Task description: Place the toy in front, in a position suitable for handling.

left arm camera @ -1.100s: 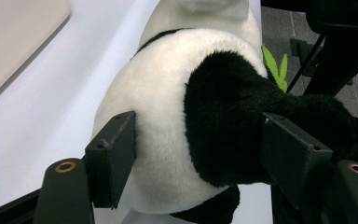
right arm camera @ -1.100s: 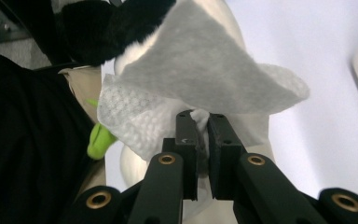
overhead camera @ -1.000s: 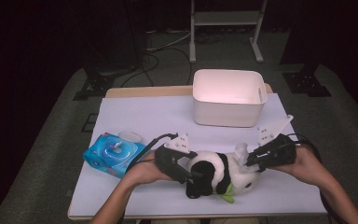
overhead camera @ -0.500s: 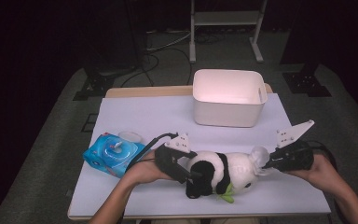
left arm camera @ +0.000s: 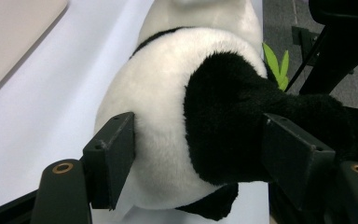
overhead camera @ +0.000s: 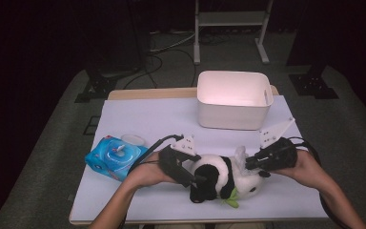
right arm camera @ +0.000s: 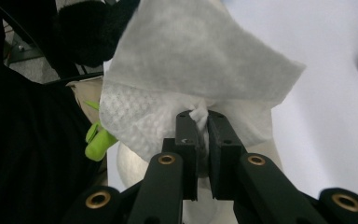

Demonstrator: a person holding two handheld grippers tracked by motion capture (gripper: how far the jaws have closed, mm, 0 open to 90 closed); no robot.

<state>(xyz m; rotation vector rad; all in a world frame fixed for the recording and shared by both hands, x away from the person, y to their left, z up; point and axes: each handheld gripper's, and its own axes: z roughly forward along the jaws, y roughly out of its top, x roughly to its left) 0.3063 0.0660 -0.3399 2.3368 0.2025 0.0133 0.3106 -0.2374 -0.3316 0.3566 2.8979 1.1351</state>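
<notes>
A plush panda [overhead camera: 221,179] lies on its side at the lower centre of the high view, on a white tabletop [overhead camera: 152,119]. The left gripper [overhead camera: 193,179] clasps it from the left, jaws spread fairly wide around the round body. In the left gripper view the two black pads press the panda [left arm camera: 191,116], one on white fur, one on a black limb.

The right gripper [overhead camera: 249,164] comes in from the right, jaws nearly closed, pinching a white wipe [overhead camera: 239,156] that rests against the panda's pale end. In the right gripper view the jaws clamp a bunched corner of the wipe [right arm camera: 186,84], and the sheet fans out above them over the toy.

The high view also takes in a white bin [overhead camera: 233,100] at upper centre and a blue wipe pack [overhead camera: 116,157] at left, with a small round lid [overhead camera: 132,139] just beside it. The gripper views show the wipe's dimpled weave and green leaves [left arm camera: 276,63] near the panda.

Counted: one panda, one loose wipe, one pack, one bin, two grippers.
</notes>
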